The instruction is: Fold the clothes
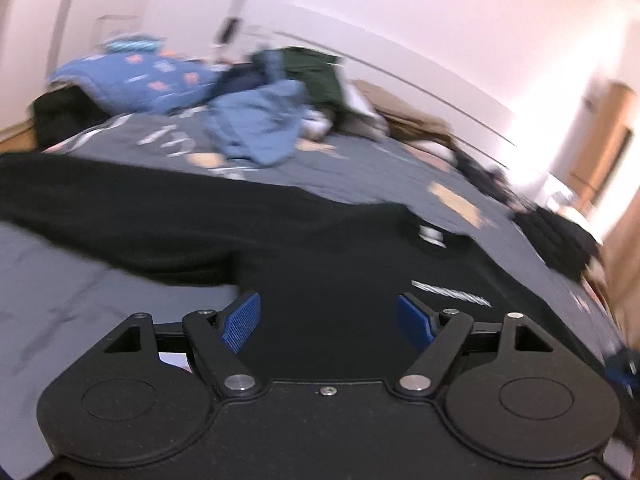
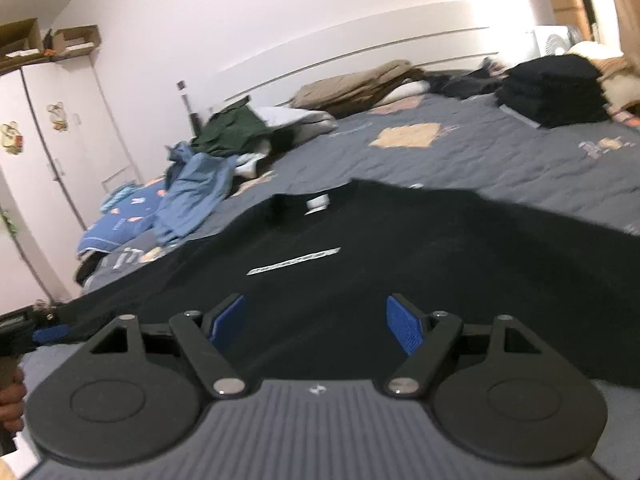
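A black long-sleeved shirt [image 1: 328, 264] lies spread flat on the grey bed cover [image 1: 80, 280], with a white neck label [image 1: 431, 235] and a white chest print [image 1: 450, 292]. My left gripper [image 1: 329, 312] is open and empty, just above the shirt's lower body. The shirt also shows in the right wrist view [image 2: 360, 248], with its label [image 2: 318, 203] and print [image 2: 294, 261]. My right gripper [image 2: 316, 316] is open and empty over the shirt's lower part. The left gripper [image 2: 44, 334] shows at that view's left edge.
A heap of unfolded clothes, blue [image 2: 196, 196] and green [image 2: 230, 128], lies at the far side of the bed. A stack of folded black clothes [image 2: 554, 92] stands at the right. Brown folded bedding [image 2: 360, 84] lies by the headboard. A white wardrobe [image 2: 52, 152] stands left.
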Motion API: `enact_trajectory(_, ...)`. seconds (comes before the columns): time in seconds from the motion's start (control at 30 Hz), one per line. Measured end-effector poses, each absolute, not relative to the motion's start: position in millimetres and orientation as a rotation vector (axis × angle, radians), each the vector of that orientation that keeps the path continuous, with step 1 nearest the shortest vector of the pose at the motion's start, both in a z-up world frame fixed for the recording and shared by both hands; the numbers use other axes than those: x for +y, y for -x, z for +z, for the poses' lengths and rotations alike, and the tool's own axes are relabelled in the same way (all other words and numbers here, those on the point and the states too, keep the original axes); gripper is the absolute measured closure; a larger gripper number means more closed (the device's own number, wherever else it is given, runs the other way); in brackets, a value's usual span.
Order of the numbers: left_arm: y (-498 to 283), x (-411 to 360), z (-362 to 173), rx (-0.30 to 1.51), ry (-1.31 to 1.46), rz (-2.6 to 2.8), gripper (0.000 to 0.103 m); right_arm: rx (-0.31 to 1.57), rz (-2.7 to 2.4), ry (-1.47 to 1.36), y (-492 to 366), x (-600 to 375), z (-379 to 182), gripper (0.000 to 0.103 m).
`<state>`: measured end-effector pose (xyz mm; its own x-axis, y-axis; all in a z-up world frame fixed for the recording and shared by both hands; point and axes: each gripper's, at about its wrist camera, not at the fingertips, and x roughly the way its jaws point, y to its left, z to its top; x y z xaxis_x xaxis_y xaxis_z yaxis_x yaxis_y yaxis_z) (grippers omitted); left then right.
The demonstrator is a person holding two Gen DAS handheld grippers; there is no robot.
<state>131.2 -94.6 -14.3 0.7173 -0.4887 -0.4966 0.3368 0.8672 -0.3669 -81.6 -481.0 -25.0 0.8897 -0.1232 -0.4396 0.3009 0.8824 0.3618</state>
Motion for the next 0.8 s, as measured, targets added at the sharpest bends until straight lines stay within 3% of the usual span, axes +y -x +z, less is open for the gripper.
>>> enact_trajectory(0.5,-215.8,37.8,-38.1,0.631,0.445,-0.071,0.029,0.474,-0.112,-0.42,52.4,-433.3,-51.1,0.026)
enact_trajectory(0.8,-240.3,164.9,-65.4,0.587,0.811,0.15,0.029,0.464,-0.05,-0.399,48.6,-418.4,-48.7,0.026)
